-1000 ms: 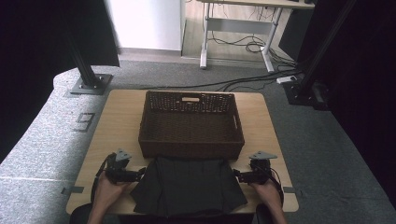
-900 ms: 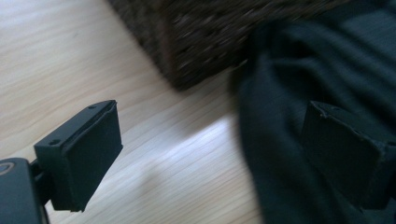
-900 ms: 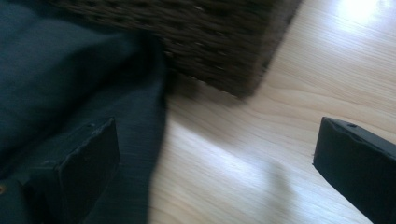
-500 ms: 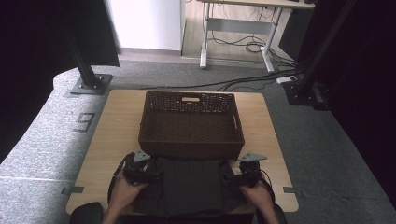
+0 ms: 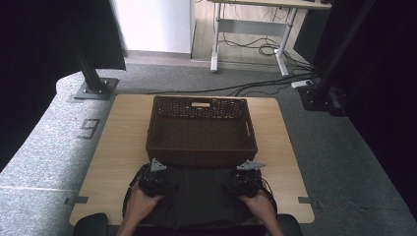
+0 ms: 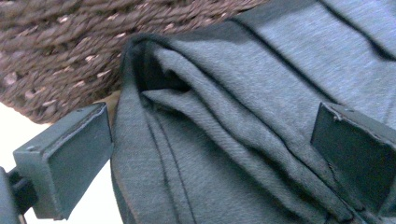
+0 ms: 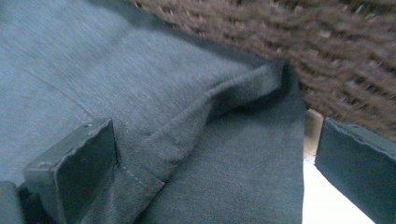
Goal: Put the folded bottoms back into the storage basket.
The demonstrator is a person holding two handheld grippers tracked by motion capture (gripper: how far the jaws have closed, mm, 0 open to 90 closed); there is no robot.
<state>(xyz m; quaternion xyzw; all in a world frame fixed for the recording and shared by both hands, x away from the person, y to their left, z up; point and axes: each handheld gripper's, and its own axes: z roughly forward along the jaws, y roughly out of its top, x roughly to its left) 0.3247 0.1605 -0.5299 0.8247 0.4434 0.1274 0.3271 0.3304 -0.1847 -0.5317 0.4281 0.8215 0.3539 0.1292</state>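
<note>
1. Jaws of the left gripper (image 5: 158,183) are standing apart, having just been opening, straddling the folded grey garment (image 5: 201,194).
2. Right gripper (image 5: 242,183) jaws are gaping likewise around its opposite corner.
3. Beyond both jaws, the wicker basket (image 5: 200,147) is sitting on the counter (image 5: 118,142).

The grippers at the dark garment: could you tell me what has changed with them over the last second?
Both hands slid inward over the folded garment: the left gripper and right gripper now sit near its far corners beside the basket. The left jaws have just been opening, with cloth between them but not pinched. Basket, garment and table stayed put.
</note>
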